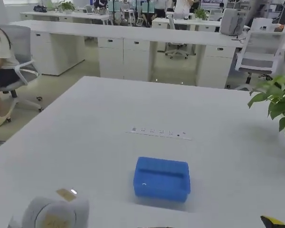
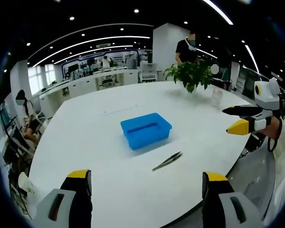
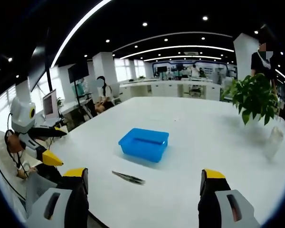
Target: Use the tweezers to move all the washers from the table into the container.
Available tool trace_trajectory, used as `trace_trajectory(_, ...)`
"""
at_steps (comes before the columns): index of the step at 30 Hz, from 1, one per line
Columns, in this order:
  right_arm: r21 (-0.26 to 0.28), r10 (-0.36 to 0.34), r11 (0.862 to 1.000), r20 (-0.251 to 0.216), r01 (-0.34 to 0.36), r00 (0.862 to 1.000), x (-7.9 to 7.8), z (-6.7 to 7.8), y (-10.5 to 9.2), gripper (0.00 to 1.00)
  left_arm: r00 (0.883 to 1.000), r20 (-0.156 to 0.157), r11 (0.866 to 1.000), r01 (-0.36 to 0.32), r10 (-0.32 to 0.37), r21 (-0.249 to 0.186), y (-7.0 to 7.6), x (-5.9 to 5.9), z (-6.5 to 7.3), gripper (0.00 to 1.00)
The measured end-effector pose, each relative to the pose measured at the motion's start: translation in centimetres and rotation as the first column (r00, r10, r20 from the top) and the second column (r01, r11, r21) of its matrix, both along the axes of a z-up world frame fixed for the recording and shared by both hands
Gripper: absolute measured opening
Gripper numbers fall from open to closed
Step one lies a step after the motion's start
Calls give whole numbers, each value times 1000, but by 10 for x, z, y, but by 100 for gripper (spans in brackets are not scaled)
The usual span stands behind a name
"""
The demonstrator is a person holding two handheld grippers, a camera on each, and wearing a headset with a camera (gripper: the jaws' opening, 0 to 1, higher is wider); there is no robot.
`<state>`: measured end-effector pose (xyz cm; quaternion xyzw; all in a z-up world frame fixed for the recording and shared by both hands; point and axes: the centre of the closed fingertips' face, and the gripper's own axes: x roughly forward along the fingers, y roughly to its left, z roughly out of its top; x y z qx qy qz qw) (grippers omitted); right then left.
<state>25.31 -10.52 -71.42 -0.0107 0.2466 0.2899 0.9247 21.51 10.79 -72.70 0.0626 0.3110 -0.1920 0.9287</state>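
Slim metal tweezers lie on the white table, just beside the blue rectangular plastic container. Left gripper and right gripper: jaws spread wide, grasping nothing.

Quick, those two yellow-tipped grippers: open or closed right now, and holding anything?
Left gripper: open, holding nothing.
Right gripper: open, holding nothing.

We look down from the head across the table at the blue container nearby, while both gripper views face it low from the near edge, sharing it and the tweezers.
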Motion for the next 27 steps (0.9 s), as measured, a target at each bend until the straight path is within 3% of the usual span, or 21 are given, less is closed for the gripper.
trace_trajectory(9,-32,33,999,-3,-33,999,12,-4,1,96,1000,5,1000,-15,15,13,0,0,1,99)
trace_trajectory(12,-34,44,998,2,-43,999,14,-4,3,96,1000,-7,1000,-13,13,21,0,-1,-3,99)
trace_trajectory(18,-54,67,996,-5,-67,998,13,-10,7,95,1000,-13,999,-11,12,39,4,-2,-7,99)
trace_trajectory(23,-66,78,995,-11,-79,997,12,-13,6,95,999,-13,999,-29,30,31,6,-1,-8,99)
trace_trajectory(27,-63,72,995,-4,-72,997,13,-9,5,95,999,-7,999,-32,32,39,8,-1,-7,99)
